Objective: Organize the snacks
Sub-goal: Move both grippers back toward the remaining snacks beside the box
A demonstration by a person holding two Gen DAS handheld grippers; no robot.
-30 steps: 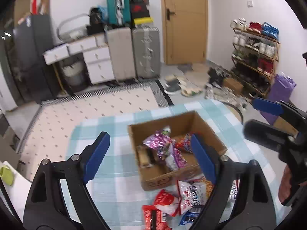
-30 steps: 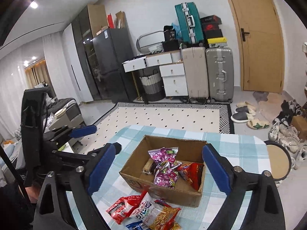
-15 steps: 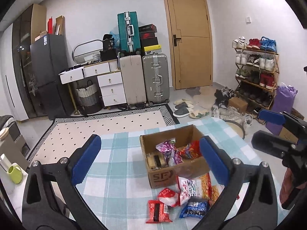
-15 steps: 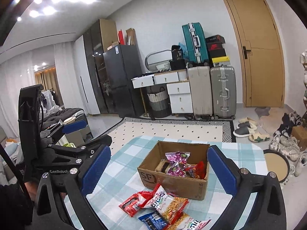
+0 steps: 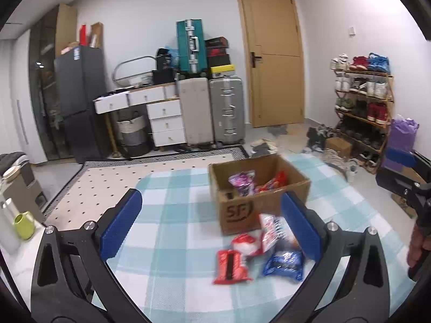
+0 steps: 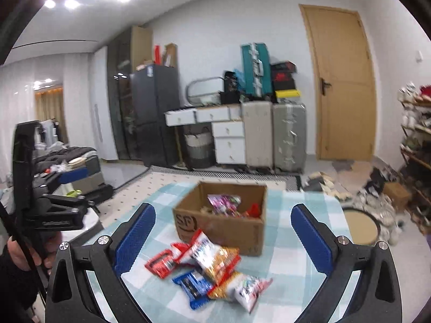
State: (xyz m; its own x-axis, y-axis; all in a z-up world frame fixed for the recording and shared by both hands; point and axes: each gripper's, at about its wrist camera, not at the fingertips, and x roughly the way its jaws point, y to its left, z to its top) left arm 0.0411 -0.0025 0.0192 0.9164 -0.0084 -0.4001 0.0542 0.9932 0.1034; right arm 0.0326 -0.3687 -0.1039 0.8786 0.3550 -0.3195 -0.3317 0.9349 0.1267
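A brown cardboard box (image 5: 269,204) (image 6: 223,226) stands on the checked tablecloth (image 5: 172,223) and holds several snack packets. In front of it lies a loose heap: a red packet (image 5: 230,265) (image 6: 160,263), a blue packet (image 5: 284,265) (image 6: 192,285), and white and orange bags (image 6: 215,255). My left gripper (image 5: 212,228) is open and empty, held back above the table's near side. My right gripper (image 6: 223,238) is open and empty, above the heap. Each gripper shows at the edge of the other's view.
A round table top holds the cloth. A green mug (image 5: 23,222) sits on a side surface at the left. Suitcases (image 5: 212,110), drawers, a dark fridge, a door and a shoe rack (image 5: 363,107) stand around the room. Shoes litter the floor at right.
Both grippers have pulled back and up from the box, both still open and empty. The box and the heap now appear farther away. The packets have not moved.
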